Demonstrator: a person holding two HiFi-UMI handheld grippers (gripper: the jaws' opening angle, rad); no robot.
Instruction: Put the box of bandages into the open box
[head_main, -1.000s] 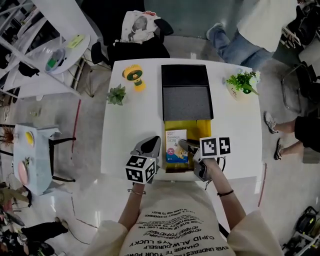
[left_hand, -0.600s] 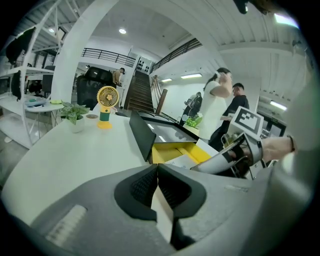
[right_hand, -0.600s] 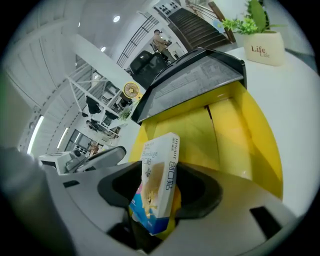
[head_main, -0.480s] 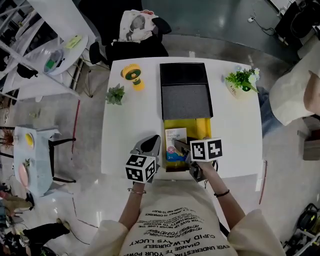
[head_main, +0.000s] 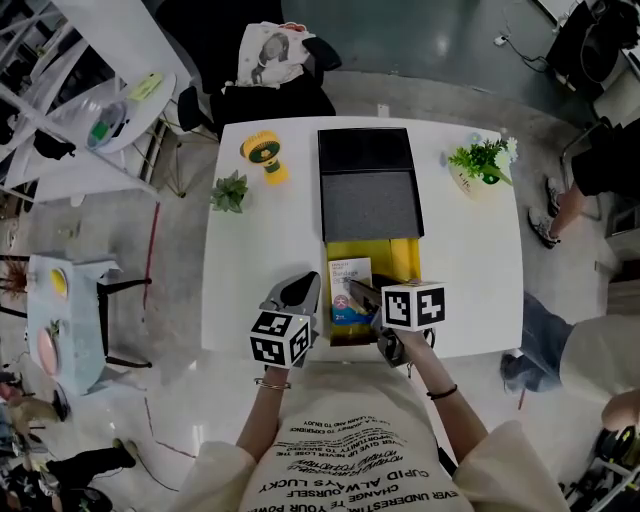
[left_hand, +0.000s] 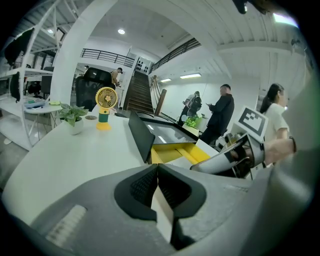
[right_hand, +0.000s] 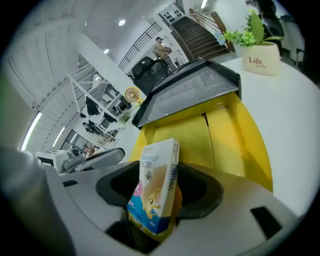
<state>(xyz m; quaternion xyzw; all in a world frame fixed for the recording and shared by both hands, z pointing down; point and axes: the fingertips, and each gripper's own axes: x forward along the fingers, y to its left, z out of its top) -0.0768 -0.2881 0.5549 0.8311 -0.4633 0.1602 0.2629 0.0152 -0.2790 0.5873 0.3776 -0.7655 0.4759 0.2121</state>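
The box of bandages is white and blue and sits inside the open box, on the left of its yellow lining; the black lid is folded back. In the right gripper view the bandage box stands upright between the jaws of my right gripper, which are opening and no longer squeeze it. That gripper reaches over the box's near edge. My left gripper rests on the white table just left of the box, shut and empty, as its own view shows.
On the white table stand a yellow fan and a small plant at the far left, and a potted plant at the far right. People stand around the table's right side.
My right gripper has drawn slightly back and left, and its jaws have widened around the bandage box. The left gripper has not moved. People in the background have shifted.
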